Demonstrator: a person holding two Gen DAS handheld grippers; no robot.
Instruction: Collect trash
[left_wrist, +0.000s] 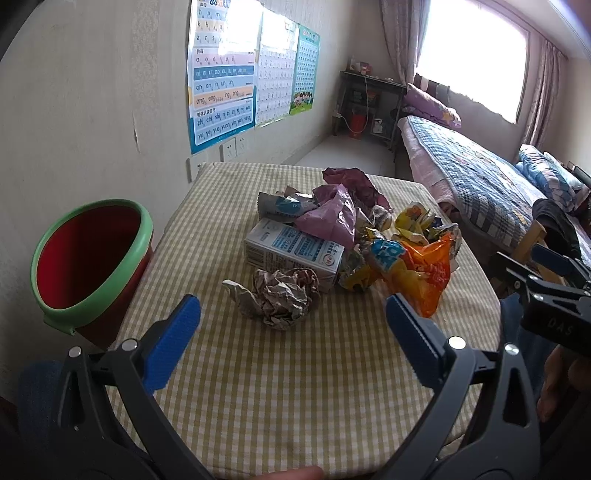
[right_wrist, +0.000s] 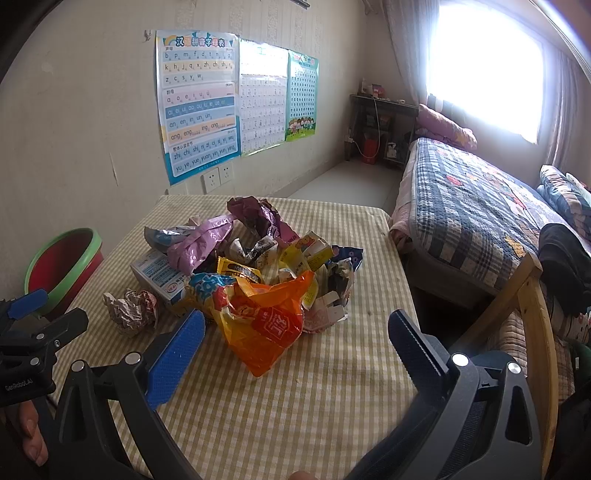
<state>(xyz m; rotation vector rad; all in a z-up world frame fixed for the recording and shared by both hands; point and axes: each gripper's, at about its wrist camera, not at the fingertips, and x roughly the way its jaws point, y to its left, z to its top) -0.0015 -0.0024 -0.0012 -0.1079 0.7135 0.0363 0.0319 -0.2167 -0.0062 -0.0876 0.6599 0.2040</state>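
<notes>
A pile of trash lies mid-table: a crumpled paper ball (left_wrist: 280, 297) (right_wrist: 131, 310), a white and blue carton (left_wrist: 293, 253) (right_wrist: 157, 275), a pink wrapper (left_wrist: 328, 214) (right_wrist: 199, 242), an orange bag (left_wrist: 424, 273) (right_wrist: 267, 330) and several yellow wrappers (right_wrist: 303, 254). A red bin with a green rim (left_wrist: 88, 258) (right_wrist: 62, 264) stands at the table's left edge. My left gripper (left_wrist: 291, 314) is open and empty, just short of the paper ball. My right gripper (right_wrist: 295, 330) is open and empty, facing the orange bag.
The table has a green checked cloth (left_wrist: 295, 387) (right_wrist: 288, 406). A wall with posters (left_wrist: 221, 74) is behind it. A bed (right_wrist: 480, 206) stands right of the table, and a wooden chair frame (right_wrist: 535, 295) stands at the table's right edge.
</notes>
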